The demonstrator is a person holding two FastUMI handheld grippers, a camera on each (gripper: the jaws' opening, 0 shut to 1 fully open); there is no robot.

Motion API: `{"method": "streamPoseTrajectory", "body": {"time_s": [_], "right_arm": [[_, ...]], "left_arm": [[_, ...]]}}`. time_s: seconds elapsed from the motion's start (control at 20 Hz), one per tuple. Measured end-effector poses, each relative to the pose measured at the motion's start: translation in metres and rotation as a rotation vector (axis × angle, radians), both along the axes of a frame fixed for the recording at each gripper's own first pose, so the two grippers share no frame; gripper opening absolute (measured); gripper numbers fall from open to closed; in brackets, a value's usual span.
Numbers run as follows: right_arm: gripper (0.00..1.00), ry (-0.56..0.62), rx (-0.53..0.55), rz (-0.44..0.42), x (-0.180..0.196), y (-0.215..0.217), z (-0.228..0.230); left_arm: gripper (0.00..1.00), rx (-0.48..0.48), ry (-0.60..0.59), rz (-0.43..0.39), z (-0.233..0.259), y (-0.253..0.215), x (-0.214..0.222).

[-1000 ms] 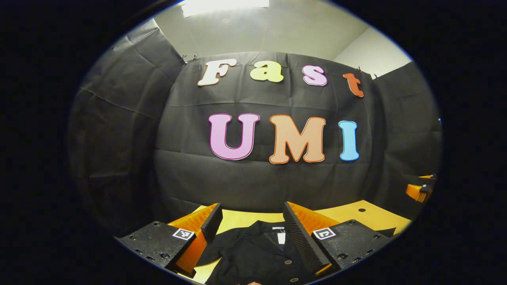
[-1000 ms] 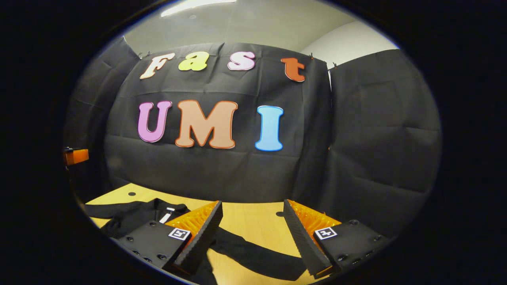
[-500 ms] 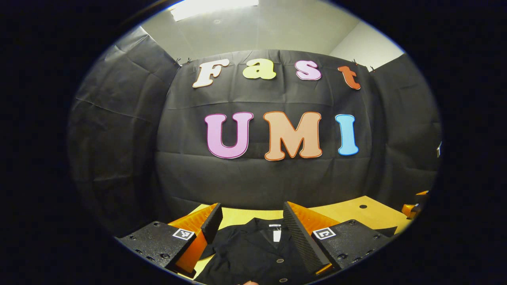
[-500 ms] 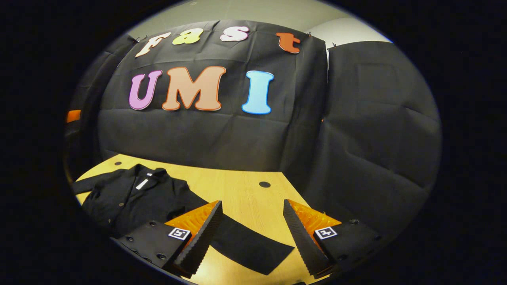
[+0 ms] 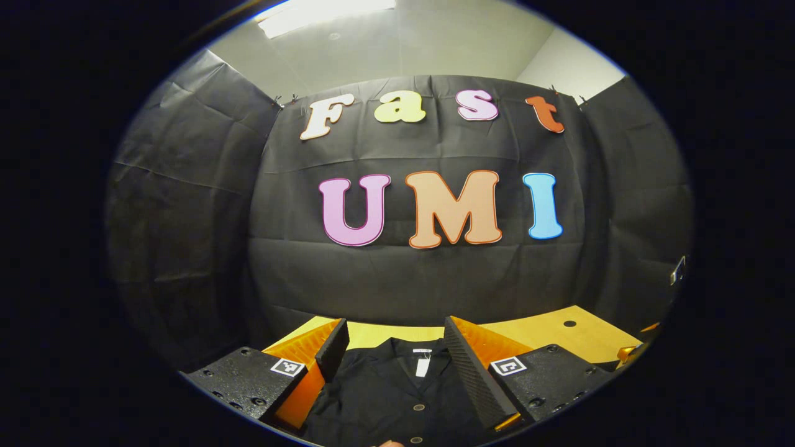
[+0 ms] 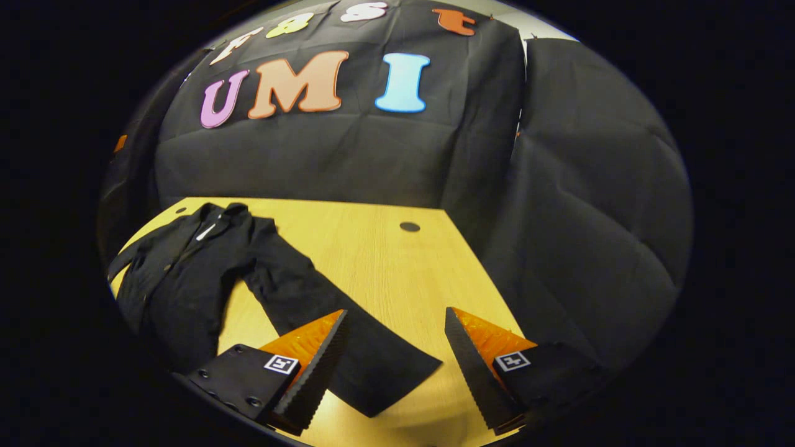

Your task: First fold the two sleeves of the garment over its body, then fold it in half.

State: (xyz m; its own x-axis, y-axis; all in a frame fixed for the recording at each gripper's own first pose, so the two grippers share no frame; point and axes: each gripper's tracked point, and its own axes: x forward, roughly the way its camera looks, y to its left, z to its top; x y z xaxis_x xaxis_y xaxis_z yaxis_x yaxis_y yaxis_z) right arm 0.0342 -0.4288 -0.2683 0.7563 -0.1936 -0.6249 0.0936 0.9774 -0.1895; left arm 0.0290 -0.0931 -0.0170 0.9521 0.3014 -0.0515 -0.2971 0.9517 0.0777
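Note:
A black buttoned garment lies flat on the wooden table, collar toward the far wall. Its right sleeve stretches out across the wood toward me. In the right gripper view my right gripper hangs open above the sleeve's cuff end, fingers apart and holding nothing. In the left gripper view the collar and button placket of the garment show between the fingers of my left gripper, which is open and sits above the garment's chest. The left sleeve is hidden.
The table has round cable holes near its far edge. Black cloth walls close in the booth behind and on both sides. Bare wood lies to the right of the sleeve.
The right gripper view has tipped downward, bringing more of the table and the whole right sleeve into view. The left gripper has shifted slightly, centring the collar between its fingers.

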Motion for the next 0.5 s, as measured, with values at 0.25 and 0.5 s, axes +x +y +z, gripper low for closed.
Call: {"method": "streamPoseTrajectory", "body": {"time_s": [0.25,0.5], "right_arm": [[0.99,0.100,0.042,0.002,0.001,-0.015,-0.039],[0.99,0.165,0.093,-0.021,-0.003,-0.024,-0.069]], "left_arm": [[0.93,0.004,0.024,0.019,-0.008,-0.023,-0.001],[0.93,0.042,0.036,0.015,-0.004,-0.037,-0.001]]}}
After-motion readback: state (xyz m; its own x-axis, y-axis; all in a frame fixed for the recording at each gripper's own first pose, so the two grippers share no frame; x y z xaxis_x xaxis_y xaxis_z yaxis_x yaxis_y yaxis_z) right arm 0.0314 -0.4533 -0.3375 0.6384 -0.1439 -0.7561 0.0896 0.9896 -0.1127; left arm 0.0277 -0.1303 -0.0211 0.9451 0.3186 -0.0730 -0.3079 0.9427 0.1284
